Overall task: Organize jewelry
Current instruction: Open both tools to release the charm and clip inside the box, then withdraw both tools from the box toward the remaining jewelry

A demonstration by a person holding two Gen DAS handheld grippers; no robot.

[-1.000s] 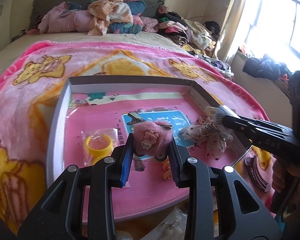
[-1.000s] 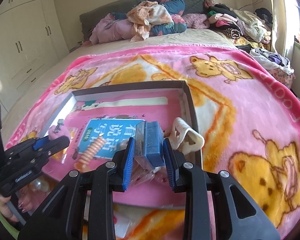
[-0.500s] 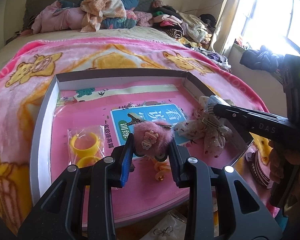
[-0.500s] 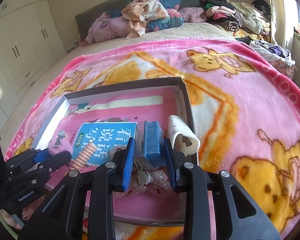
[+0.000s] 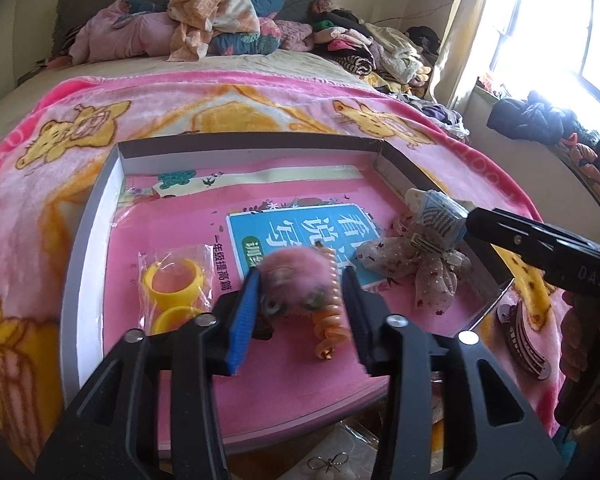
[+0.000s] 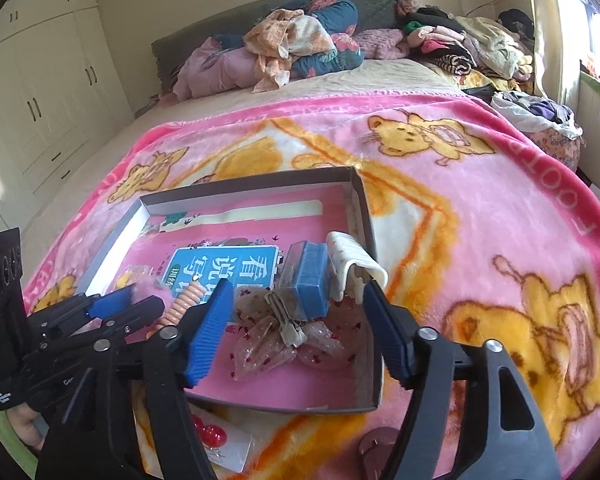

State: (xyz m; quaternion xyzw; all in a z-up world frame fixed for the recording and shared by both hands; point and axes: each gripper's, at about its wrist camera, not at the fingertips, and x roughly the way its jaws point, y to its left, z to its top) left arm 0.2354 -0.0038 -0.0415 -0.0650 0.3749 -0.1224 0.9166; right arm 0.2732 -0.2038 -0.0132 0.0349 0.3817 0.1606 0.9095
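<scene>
A shallow grey box (image 5: 100,208) with a pink floor lies on the bed blanket; it also shows in the right wrist view (image 6: 364,204). My left gripper (image 5: 300,304) stands open around a blurred pink fluffy hair clip (image 5: 296,280) that sits between the jaws above the box floor. My right gripper (image 6: 296,316) is open over the box's right end. Between its fingers lie a clear-and-blue small box (image 6: 310,280) and a sheer bow clip (image 6: 276,340). An orange spiral hair tie (image 5: 330,320) lies by the left gripper.
Yellow rings in a plastic bag (image 5: 172,284) and a blue booklet (image 5: 300,232) lie in the box. A white claw clip (image 6: 352,268) leans at its right wall. A brown comb clip (image 5: 520,336) lies on the blanket. Piled clothes (image 5: 220,24) sit at the headboard.
Both grippers opened. The left let go of the pink fluffy clip, which is dropping. The right released the blue small box onto the bow clip.
</scene>
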